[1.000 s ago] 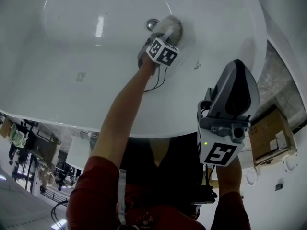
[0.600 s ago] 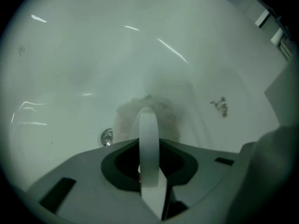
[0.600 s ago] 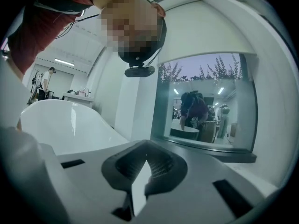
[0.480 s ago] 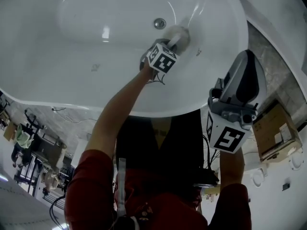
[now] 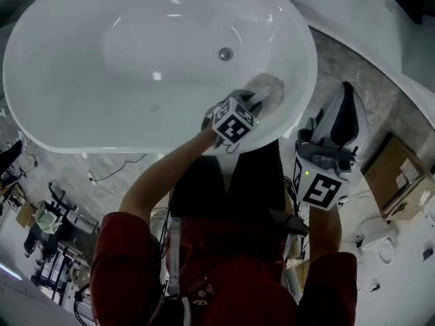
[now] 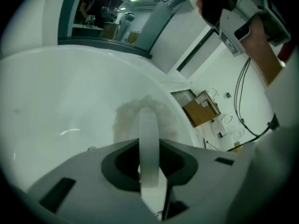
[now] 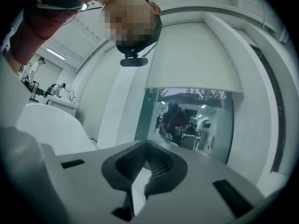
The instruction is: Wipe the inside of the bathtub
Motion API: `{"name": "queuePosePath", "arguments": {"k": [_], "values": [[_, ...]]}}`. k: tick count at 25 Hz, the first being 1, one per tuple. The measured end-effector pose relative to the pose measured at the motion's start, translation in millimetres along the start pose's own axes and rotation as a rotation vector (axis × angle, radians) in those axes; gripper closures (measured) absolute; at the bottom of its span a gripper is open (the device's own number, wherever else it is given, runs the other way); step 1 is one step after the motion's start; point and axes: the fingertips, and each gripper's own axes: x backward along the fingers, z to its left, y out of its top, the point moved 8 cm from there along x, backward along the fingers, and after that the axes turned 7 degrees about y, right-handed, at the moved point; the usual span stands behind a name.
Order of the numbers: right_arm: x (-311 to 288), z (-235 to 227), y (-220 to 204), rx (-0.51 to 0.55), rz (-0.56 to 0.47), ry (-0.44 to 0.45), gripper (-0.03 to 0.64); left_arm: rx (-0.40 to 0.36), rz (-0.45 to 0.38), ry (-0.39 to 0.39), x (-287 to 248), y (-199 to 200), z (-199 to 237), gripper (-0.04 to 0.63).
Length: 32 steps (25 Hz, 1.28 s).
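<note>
The white oval bathtub (image 5: 81,124) fills the top of the head view, its round drain (image 5: 225,54) in the middle. My left gripper (image 5: 257,100) reaches over the near rim and is shut on a pale fluffy cloth (image 5: 266,89), which presses on the tub's inner wall at the right end. In the left gripper view the cloth (image 6: 135,113) lies bunched on the white wall just past the left gripper (image 6: 148,120). My right gripper (image 5: 347,92) hangs outside the tub at the right, pointing up and away. Nothing sits between the shut jaws of the right gripper (image 7: 149,171).
A cardboard box (image 5: 402,176) stands on the floor right of the tub; the same box (image 6: 201,108) shows in the left gripper view. Cables (image 5: 112,175) trail on the floor below the tub's near rim. People (image 7: 175,120) stand far off behind glass.
The left gripper has dragged the cloth from beside the drain up the wall toward the tub's near right rim. The head view has pulled back, showing the whole tub. The right gripper stays outside.
</note>
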Motion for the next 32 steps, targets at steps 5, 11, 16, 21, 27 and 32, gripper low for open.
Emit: {"name": "queuePosePath", "arguments": {"k": [5, 11, 16, 21, 27, 32], "values": [[8.7, -12.0, 41.3, -0.001, -0.028, -0.059, 0.606, -0.085, 0.098, -0.081, 11.4, -2.2, -32.1, 0.503], [20.4, -21.0, 47.3, 0.011, -0.014, -0.071, 0.606, -0.110, 0.184, -0.088, -10.9, -18.5, -44.3, 0.503], [27.0, -20.2, 41.3, 0.006, 0.001, -0.053, 0.606, -0.116, 0.191, -0.079, -18.3, -20.5, -42.1, 0.503], [22.0, -12.6, 25.2, -0.016, 0.015, -0.013, 0.606, -0.137, 0.192, -0.040, -32.7, -28.1, -39.9, 0.503], [6.0, 5.6, -7.1, -0.035, 0.020, 0.063, 0.606, -0.124, 0.197, -0.011, -60.7, -39.8, -15.1, 0.503], [-10.3, 27.9, -39.1, -0.028, 0.026, 0.178, 0.606, -0.096, 0.203, 0.033, -87.4, -59.3, 10.2, 0.503]]}}
